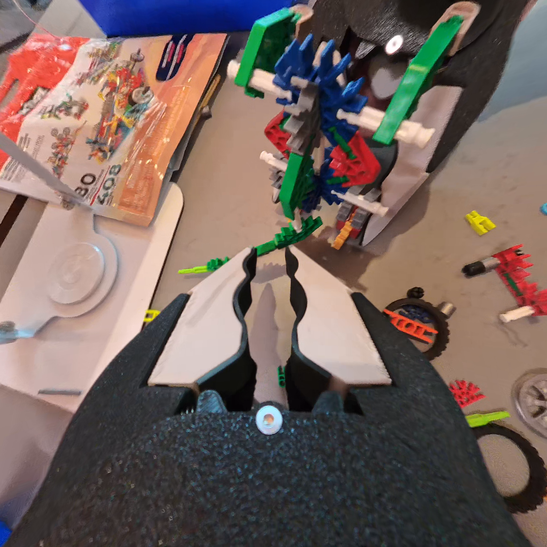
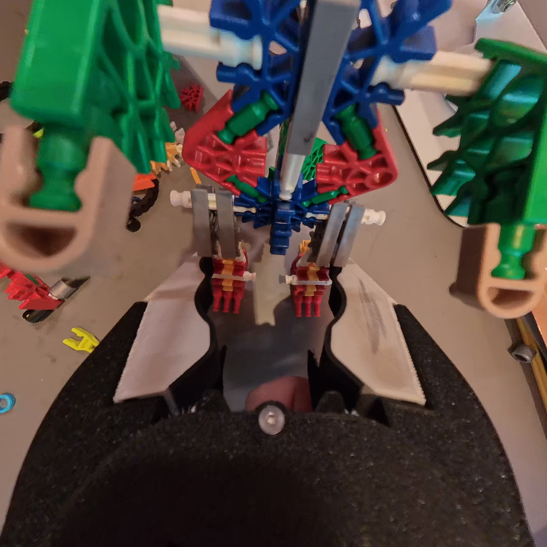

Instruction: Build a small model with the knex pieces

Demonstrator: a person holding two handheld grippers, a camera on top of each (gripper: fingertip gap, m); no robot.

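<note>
A toy model [image 1: 316, 118] of blue, red, green and grey plastic connectors and white rods hangs above the grey table. My right gripper [image 2: 269, 275] is shut on its lower end, with the fingers pressed on the red and yellow connector stacks [image 2: 228, 281]. In the left wrist view the right gripper [image 1: 352, 225] holds the model from the upper right. My left gripper [image 1: 270, 251] is open with a narrow gap and holds nothing. Its tips sit just short of a dark green connector piece [image 1: 291, 233] at the model's bottom end.
A bagged instruction booklet [image 1: 118, 118] lies on a white board [image 1: 74, 281] at the left, with a blue bin [image 1: 177, 14] behind. Loose parts lie at the right: a yellow clip [image 1: 479, 222], a red assembly [image 1: 515, 275], black tyres [image 1: 509, 467] and a wheel hub [image 1: 532, 396]. Spacing between my two grippers at the tips: around 7 cm. My right tips are roughly 9 cm from the yellow clip [image 1: 479, 222]. Look for it in the right wrist view [image 2: 84, 340] too.
</note>
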